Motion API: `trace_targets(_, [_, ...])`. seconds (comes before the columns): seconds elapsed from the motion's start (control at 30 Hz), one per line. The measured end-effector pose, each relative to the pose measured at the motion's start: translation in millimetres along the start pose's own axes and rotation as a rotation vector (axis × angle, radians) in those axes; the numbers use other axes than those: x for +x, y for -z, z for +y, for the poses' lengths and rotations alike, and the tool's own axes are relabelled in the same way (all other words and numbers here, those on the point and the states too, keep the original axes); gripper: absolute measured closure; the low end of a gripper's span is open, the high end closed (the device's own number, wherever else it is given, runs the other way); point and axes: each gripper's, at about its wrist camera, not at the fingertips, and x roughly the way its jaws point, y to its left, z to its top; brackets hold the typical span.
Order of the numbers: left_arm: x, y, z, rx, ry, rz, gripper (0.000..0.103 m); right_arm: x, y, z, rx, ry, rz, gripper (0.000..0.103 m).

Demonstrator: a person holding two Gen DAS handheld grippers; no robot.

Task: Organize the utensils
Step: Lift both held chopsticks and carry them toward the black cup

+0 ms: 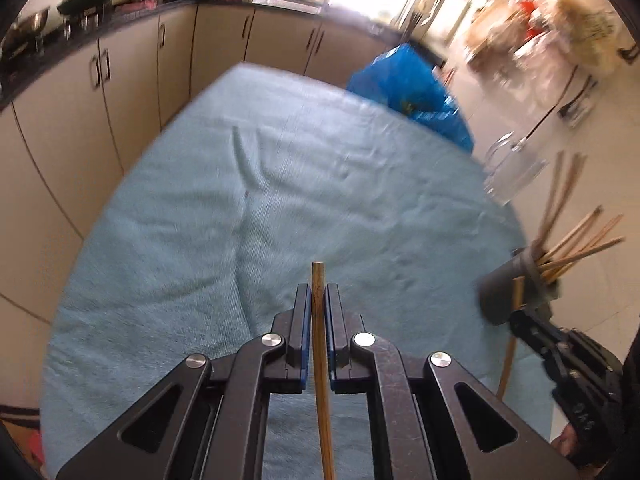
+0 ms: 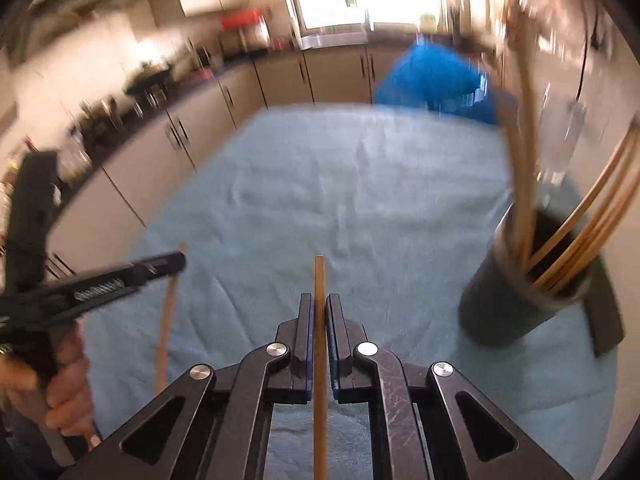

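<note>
While we hold both tools above the worktop (image 1: 240,200), which a light blue towel (image 2: 340,200) covers, each one is closed on a wooden chopstick. Our left tool (image 1: 319,292) pinches one chopstick (image 1: 322,360) between its blue pads, and the tip stands a little above the fingers. Our right tool (image 2: 319,300) grips another chopstick (image 2: 319,360) in the same way. At the right side of the worktop stands a dark round holder (image 2: 520,304) with many chopsticks (image 2: 580,232) leaning inside it. Behind the holder we see a clear glass jar (image 1: 508,172), blurred, and a blue plastic bag (image 1: 408,88) beyond the far edge.
</note>
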Motion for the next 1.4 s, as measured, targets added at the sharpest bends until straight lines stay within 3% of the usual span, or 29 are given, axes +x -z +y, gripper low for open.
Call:
trace_targets(0.2, [-60, -1, -28, 0.060, 0.036, -0.157, 0.097, -76, 7, 9, -0.021, -0.011, -0.263, 0.096])
trace_targets(0.43, [-100, 9, -52, 0.112, 0.009, -0.286, 0.097, -112, 23, 10, 0.003, 0.016, -0.386, 0.096])
trace_targets(1.4, [-124, 21, -90, 0.157, 0.001, -0.314, 0.097, -174, 52, -52, 0.153, 0.025, -0.489, 0.096])
